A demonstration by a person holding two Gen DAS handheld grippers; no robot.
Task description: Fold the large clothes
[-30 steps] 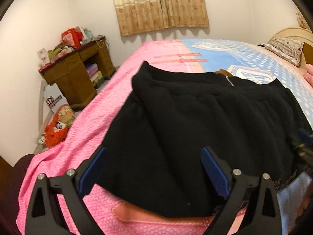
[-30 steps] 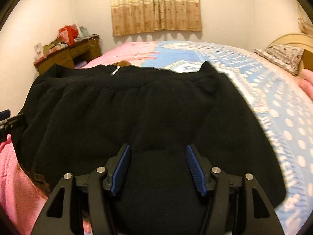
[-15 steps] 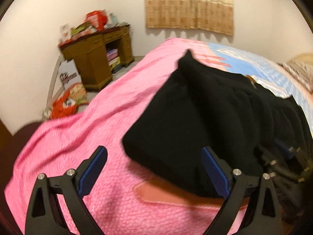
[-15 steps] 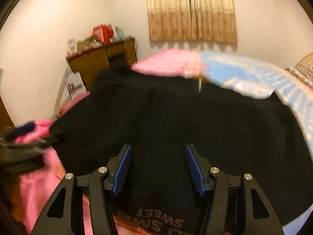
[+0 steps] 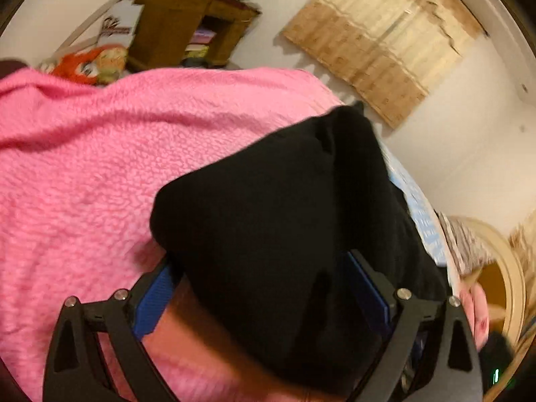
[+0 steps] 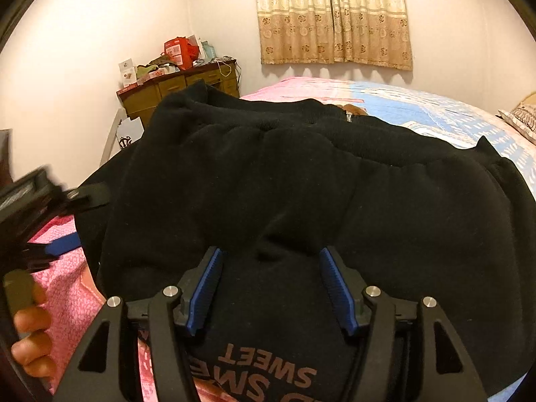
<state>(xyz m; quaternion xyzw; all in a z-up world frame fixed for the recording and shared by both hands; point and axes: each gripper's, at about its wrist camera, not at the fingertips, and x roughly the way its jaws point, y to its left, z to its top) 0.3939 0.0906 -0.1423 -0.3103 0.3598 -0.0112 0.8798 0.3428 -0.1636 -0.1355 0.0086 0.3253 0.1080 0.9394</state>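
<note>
A large black fleece garment (image 6: pixel 301 184) lies folded on the bed, with lettering "SWEET" at its near edge and a zip at the far collar. My right gripper (image 6: pixel 270 268) is open, jaws apart over the garment's near edge. My left gripper (image 5: pixel 261 288) is open and tilted, its blue pads (image 5: pixel 152 296) straddling the garment's left corner (image 5: pixel 268 217). The left gripper also shows at the left edge of the right wrist view (image 6: pixel 50 221), held by a hand.
The bed has a pink fleece blanket (image 5: pixel 83 167) on the left and a blue dotted cover (image 6: pixel 452 117) on the right. A cluttered wooden desk (image 6: pixel 177 83) stands by the wall, curtains (image 6: pixel 335 16) behind. A pillow (image 6: pixel 522 117) lies at the far right.
The left gripper has swung left and rolled, coming in around the garment's left corner. The right gripper has turned slightly left and stays over the near edge. Both jaws stay apart.
</note>
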